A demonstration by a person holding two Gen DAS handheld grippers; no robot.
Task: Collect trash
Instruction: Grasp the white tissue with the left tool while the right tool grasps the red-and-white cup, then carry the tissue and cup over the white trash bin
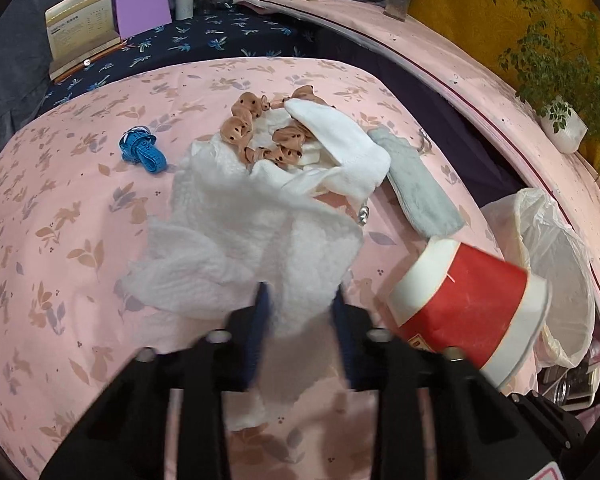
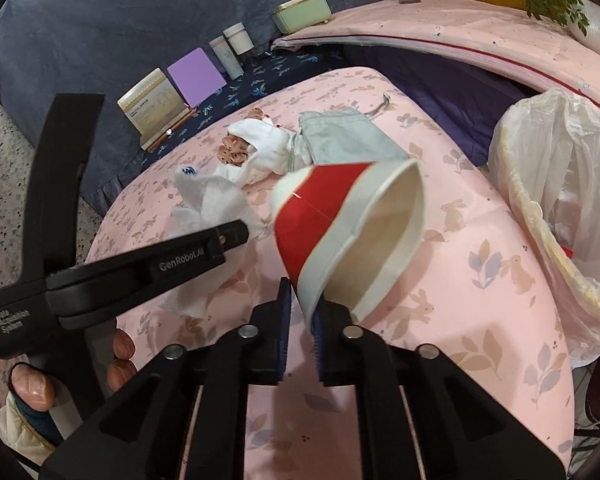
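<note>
Left tongs (image 1: 298,296): narrow, clamped on white tissue (image 1: 240,240). Right tongs (image 2: 302,312): nearly closed, pinching rim of red paper cup (image 2: 320,216), tilted above bed (image 2: 480,320).

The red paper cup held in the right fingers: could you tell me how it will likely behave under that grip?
The red paper cup looks thin-walled; the right gripper pinches its rim, whose mouth looks squashed oval, so it probably crushes easily. It appears empty, so likely light. Tilted sideways from one edge, it may pivot or slip on the way to the lined bin.
</note>
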